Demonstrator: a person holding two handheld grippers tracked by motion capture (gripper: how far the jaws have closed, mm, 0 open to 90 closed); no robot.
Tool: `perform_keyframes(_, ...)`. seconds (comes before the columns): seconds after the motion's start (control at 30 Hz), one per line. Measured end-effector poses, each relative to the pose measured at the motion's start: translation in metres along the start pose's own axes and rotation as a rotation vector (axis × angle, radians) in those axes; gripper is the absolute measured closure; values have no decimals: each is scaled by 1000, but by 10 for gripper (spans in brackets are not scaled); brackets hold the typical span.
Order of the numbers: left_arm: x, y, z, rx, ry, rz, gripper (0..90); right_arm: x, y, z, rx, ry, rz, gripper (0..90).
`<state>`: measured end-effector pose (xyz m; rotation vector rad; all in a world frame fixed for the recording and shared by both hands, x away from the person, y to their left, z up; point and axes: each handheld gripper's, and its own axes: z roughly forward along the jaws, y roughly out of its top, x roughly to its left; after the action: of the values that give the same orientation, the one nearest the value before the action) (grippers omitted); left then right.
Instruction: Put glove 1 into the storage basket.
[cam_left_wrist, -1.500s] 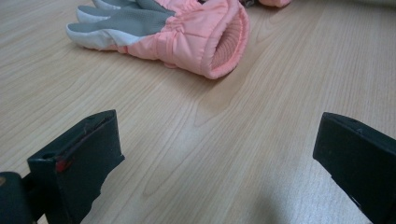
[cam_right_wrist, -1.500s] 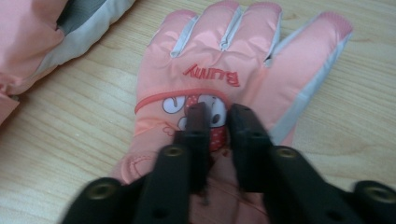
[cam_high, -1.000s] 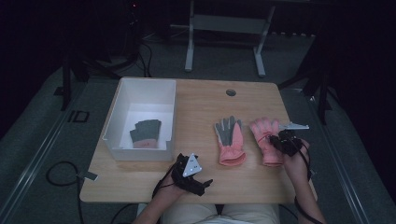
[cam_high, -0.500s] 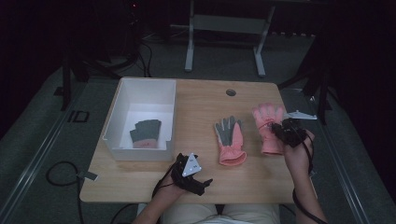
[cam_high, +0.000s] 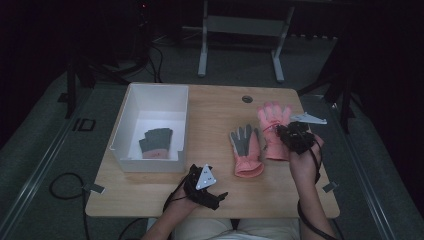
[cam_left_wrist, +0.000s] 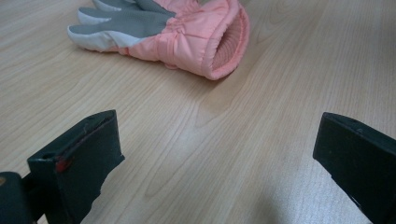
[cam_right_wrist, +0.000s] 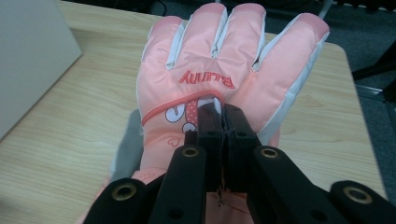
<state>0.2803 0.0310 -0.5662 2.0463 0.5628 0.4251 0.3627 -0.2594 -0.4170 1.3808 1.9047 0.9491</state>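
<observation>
Over the wooden table (cam_high: 210, 115) — right hand-held gripper (cam_right_wrist: 223, 122) pinches the pink glove (cam_right_wrist: 224, 56), fingers pointing away.

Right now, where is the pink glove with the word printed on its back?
In the high view the pink printed glove is at the table's right side, pinched by the right gripper, just right of the grey-palmed pink glove.

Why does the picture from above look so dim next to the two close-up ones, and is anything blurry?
High view: the room is dark, light falling mainly on the pale wooden table and white plastic bin. Left gripper view: bright, even light; the near black jaws look soft, the grey-palmed pink glove sharper. Right gripper view: the pink padded glove with red lettering is crisp, casting a faint shadow on the wood.
</observation>
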Motion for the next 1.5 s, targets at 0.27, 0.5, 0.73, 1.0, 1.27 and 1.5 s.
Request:
perform_keyframes(0.27, 1, 0, -1, -11, -4, -2, 7, 33, 3, 5, -17, -7, -21, 872)
perform_keyframes(0.5, 0, 1, -1, -15, -13, -5, 7, 57, 0, 12, -8, 26, -15, 872)
perform_keyframes(0.73, 0, 1, -1, -17, -20, -4, 7, 65, -15, 28, 39, 15, -5, 872)
perform_keyframes(1.0, -1, 1, 0, -21, -22, -7, 7, 65, -36, 56, 124, 22, 14, 870)
perform_keyframes(1.27, -1, 1, 1, -14, -21, -3, 7, 62, -47, 74, 160, 34, 11, 847)
perform_keyframes(1.5, -1, 1, 1, -14, -22, -12, 7, 59, -43, 74, 155, 75, -3, 732)
